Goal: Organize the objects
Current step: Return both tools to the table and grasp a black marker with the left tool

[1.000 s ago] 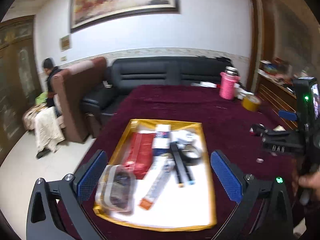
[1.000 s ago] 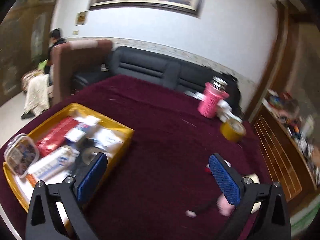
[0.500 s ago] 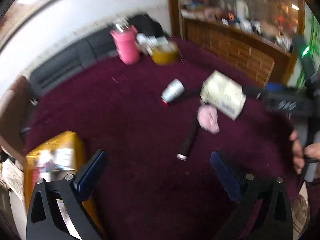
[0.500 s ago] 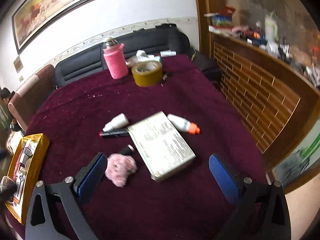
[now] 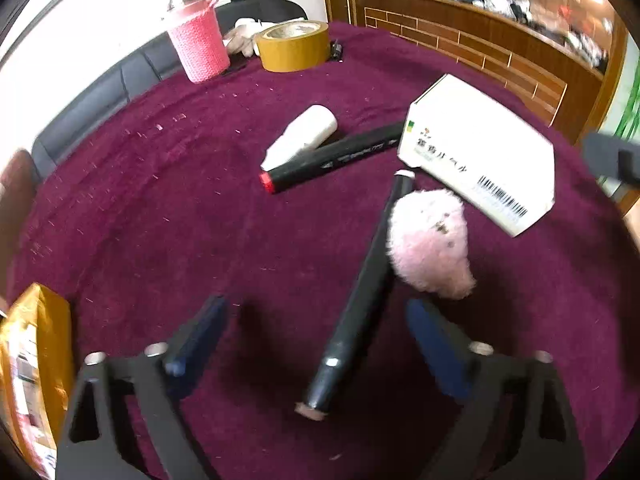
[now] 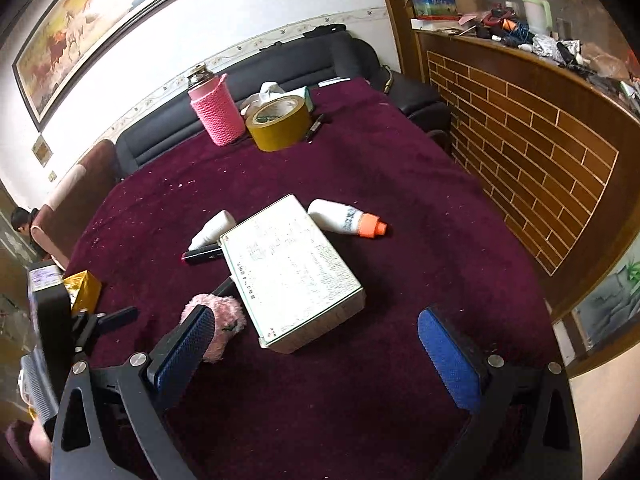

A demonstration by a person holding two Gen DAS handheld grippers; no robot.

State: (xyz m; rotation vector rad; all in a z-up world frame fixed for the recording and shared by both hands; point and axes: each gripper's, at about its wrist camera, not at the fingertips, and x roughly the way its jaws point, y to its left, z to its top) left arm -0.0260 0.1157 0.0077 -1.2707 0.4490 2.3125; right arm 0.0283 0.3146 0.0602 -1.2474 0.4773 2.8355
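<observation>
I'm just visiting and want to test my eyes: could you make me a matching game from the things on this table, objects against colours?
Things:
1. tape roll
2. bottle sleeve
3. bottle cap
4. box

Colours:
A. orange
B. white
C. yellow
D. pink

Pairs: 1-C, 2-D, 3-A, 4-B
</observation>
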